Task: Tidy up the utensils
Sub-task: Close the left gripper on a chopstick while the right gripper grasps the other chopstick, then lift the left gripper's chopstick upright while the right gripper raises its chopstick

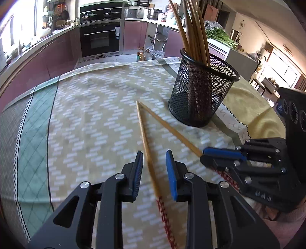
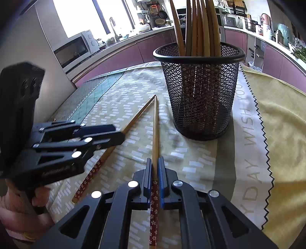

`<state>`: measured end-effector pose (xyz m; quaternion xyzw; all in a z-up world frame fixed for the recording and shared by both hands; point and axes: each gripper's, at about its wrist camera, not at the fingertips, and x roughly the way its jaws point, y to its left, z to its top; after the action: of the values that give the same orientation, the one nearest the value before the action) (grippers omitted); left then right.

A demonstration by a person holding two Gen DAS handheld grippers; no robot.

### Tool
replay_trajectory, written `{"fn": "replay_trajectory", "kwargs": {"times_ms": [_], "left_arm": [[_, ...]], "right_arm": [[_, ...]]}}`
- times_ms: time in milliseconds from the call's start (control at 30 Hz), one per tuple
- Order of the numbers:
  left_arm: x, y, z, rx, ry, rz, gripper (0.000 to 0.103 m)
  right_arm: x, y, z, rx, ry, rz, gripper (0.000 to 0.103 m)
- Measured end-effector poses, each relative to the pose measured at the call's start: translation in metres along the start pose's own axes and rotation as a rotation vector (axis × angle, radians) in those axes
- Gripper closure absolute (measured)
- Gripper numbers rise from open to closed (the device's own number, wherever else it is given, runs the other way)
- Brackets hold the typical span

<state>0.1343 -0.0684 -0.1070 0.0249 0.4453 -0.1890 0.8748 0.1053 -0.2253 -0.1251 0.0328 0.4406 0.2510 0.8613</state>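
Chopstick (image 2: 155,138) between right claw (image 2: 155,172) fingers.

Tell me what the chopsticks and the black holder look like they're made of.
Chopsticks: probably bamboo or wood, judging by the tan, matte shafts; the handle ends carry a red flowered pattern. Holder: likely metal, given its black see-through mesh wall and solid rolled rim.

A home kitchen — built-in oven (image 1: 101,39) under a hob, mauve cabinets (image 1: 133,35) either side of it, microwave (image 2: 73,50) along the counter left of it, pans (image 2: 162,13) hung above — lived-in.
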Motion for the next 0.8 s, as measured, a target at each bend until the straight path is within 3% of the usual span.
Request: {"fn": "replay_trajectory", "kwargs": {"times_ms": [300,500,700,800], "left_arm": [[0.021,0.004,0.016,0.001,0.026,0.027,0.081],[0.028,0.007,0.022,-0.020,0.029,0.021,0.093],[0.024,0.009,0.014,-0.046,0.025,0.008,0.095],[0.021,0.008,0.008,-0.051,0.027,-0.004,0.095]], "right_arm": [[0.000,0.002,-0.001,-0.014,0.002,-0.002,0.097],[0.006,0.008,0.008,-0.035,-0.011,-0.033,0.090],[0.017,0.014,0.017,-0.069,-0.008,-0.053,0.089],[0.018,0.015,0.017,-0.077,-0.007,-0.065,0.096]]}}
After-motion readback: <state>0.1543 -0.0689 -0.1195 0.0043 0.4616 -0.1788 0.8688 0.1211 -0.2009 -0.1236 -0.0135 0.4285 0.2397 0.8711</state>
